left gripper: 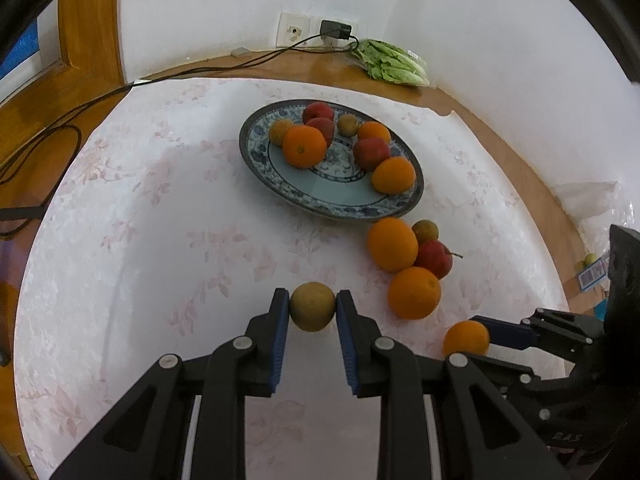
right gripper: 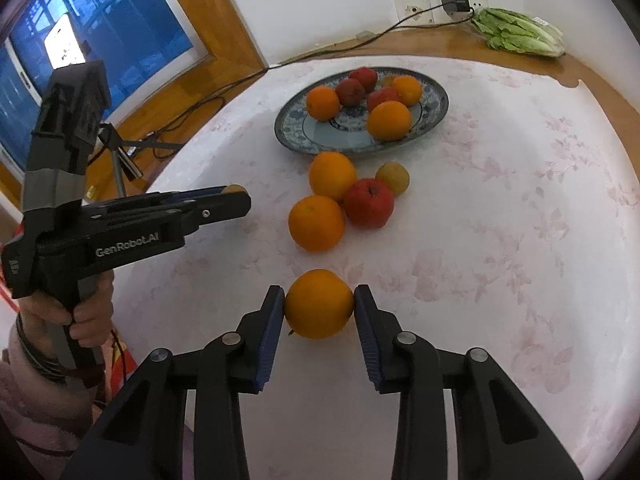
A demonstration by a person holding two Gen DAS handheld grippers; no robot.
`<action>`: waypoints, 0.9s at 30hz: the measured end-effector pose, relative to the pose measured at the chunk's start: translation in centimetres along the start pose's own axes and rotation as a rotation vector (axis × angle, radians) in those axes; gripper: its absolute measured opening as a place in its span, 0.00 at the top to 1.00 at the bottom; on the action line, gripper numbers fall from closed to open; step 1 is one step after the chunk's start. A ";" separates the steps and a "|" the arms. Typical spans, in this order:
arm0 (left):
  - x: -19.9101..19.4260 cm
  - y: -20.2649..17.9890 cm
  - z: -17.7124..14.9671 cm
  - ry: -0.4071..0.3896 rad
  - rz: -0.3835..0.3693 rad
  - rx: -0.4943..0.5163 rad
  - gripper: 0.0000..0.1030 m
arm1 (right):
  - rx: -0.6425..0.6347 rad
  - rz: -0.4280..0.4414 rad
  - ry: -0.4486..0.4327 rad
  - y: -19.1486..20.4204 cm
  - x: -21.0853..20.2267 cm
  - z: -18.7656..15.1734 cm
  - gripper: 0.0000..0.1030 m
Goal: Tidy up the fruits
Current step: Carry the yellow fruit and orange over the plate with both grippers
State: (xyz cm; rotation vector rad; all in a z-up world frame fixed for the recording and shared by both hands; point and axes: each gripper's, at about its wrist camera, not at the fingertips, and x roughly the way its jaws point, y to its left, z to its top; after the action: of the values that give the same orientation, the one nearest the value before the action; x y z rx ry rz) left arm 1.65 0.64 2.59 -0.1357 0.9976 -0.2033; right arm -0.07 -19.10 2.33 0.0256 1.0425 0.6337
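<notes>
- My left gripper [left gripper: 313, 307] is clamped on a small brownish fruit [left gripper: 312, 306], pads pressing both its sides.
- My right gripper [right gripper: 319, 305] pinches an orange [right gripper: 319, 303] squarely between its fingertips, above the tablecloth [right gripper: 500, 240], near the plate [right gripper: 296, 136].

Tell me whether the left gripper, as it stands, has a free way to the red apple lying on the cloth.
Probably not: the left gripper is shut on a brownish fruit, so it has no free jaws, and two oranges lie in front of the red apple.

home dining table [left gripper: 120, 240], fruit plate [left gripper: 256, 148]
</notes>
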 end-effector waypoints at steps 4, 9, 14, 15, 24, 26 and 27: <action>-0.1 -0.1 0.6 -0.005 0.004 0.004 0.76 | -0.007 -0.009 -0.028 -0.2 -0.7 0.6 0.64; -0.3 -0.2 1.7 -0.026 0.013 0.008 0.76 | -0.004 -0.018 -0.046 -1.0 -1.4 1.5 0.64; -0.4 -0.4 3.1 -0.045 0.022 0.007 0.76 | -0.005 -0.039 -0.066 -1.7 -2.0 2.7 0.64; -0.4 -0.4 3.4 -0.049 0.024 0.009 0.76 | -0.007 -0.045 -0.070 -1.8 -2.1 2.9 0.64; 0.7 -1.0 5.6 -0.063 0.036 0.011 0.76 | -0.019 -0.092 -0.103 -3.3 -2.3 5.8 0.64; 1.2 -1.0 5.9 -0.060 0.037 0.008 0.76 | -0.025 -0.099 -0.106 -3.6 -2.1 6.4 0.64; 1.6 -1.0 6.0 -0.054 0.041 0.007 0.76 | -0.029 -0.103 -0.109 -3.7 -1.8 7.0 0.64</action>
State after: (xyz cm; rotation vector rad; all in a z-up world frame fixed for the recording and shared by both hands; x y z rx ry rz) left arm 7.47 -0.60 4.75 -0.1141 0.9452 -0.1649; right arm 6.69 -21.17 6.25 -0.0184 0.9234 0.5477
